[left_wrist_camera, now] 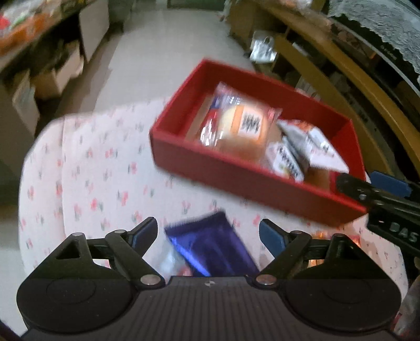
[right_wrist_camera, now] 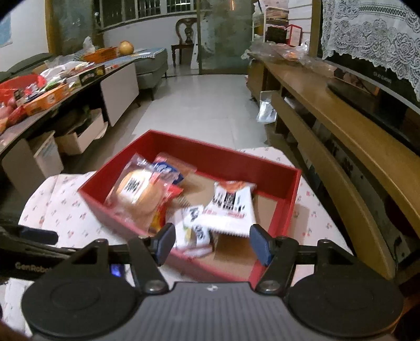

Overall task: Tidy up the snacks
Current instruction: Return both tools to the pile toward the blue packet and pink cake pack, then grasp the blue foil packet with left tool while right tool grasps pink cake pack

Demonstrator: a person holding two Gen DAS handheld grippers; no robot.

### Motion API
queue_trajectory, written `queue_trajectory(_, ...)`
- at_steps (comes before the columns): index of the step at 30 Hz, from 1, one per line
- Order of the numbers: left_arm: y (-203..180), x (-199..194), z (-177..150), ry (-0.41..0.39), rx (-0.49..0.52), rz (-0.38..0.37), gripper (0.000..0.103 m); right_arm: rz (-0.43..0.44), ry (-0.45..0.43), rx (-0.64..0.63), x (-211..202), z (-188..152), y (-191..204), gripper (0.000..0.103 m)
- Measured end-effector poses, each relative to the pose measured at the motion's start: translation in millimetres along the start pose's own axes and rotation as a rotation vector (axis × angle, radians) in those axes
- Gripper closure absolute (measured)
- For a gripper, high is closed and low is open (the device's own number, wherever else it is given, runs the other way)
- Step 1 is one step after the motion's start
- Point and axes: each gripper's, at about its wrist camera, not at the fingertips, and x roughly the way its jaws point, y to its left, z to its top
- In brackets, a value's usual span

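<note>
Snacks (right_wrist_camera: 183, 204) — a wrapped bun (right_wrist_camera: 139, 194) and several white packets (right_wrist_camera: 228, 207) — are heaped inside a red box (right_wrist_camera: 288, 209) set on a floral cloth (left_wrist_camera: 92, 170). A purple packet (left_wrist_camera: 210, 246) is seen on the cloth beneath the left gripper (left_wrist_camera: 208, 233), whose jaws are spread apart; the right gripper (right_wrist_camera: 212, 242) is likewise held open — empty — over the box's near wall.

Room was a long living space with a pale tiled floor (right_wrist_camera: 194, 105) running back to a glass door (right_wrist_camera: 223, 34). Barred windows (right_wrist_camera: 147, 10) sat high on the far wall, with a dark wooden chair (right_wrist_camera: 185, 39) under them. A grey sofa (right_wrist_camera: 152, 65) stood at the back left, next to a long cluttered side counter (right_wrist_camera: 86, 78). Along the right ran a wooden TV cabinet (right_wrist_camera: 328, 110), lace cloth (right_wrist_camera: 372, 34) draped over the screen. Lighting was dim and warm.
</note>
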Motion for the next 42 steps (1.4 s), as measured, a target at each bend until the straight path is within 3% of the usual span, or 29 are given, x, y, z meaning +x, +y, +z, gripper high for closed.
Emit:
queue_trajectory(4,0.6,12.6,-9.3,0.054,-0.033,0.021,0.014,0.017,0.016,-0.003,-9.7,-10.2,2.6,0.038)
queue_trajectory(11,-34.9,40.0,-6.8,0.084,0.025,0.134,0.011,0.032,0.022,0.005,-18.8,-16.9,-6.5,0.038)
queue_trajectory(13,-39.2,49.2,-11.4,0.101,0.038,0.171,0.019,0.04,0.019,0.017,-21.4,-16.0,-11.6,0.038)
queue_trajectory(17,-40.1,55.8,-16.3,0.099,0.048,0.198,0.019,0.064,0.009,0.036,-27.1,-13.6,-20.8,0.038)
queue_trajectory(20,-37.2,48.8,-17.9,0.1,0.076,0.194,0.033,0.068,0.01,0.044,-29.3,-12.9,-25.6,0.038)
queue_trajectory(26,-20.6,17.3,-41.3,0.107,0.119,0.119,0.038,0.058,0.068,0.049,-22.9,-19.6,-33.2,0.038)
queue_trajectory(34,-19.1,-5.6,-63.9,0.1,0.102,-0.058,0.038,-0.003,0.198,0.073,-2.2,-45.2,-44.8,0.038)
queue_trajectory(37,-27.0,-13.6,-71.6,0.102,0.126,-0.108,0.038,-0.008,0.238,0.119,9.9,-50.1,-52.2,0.025)
queue_trajectory(42,-33.8,-12.2,-78.0,0.125,0.154,-0.159,0.038,-0.011,0.315,0.151,36.0,-54.9,-55.8,0.022)
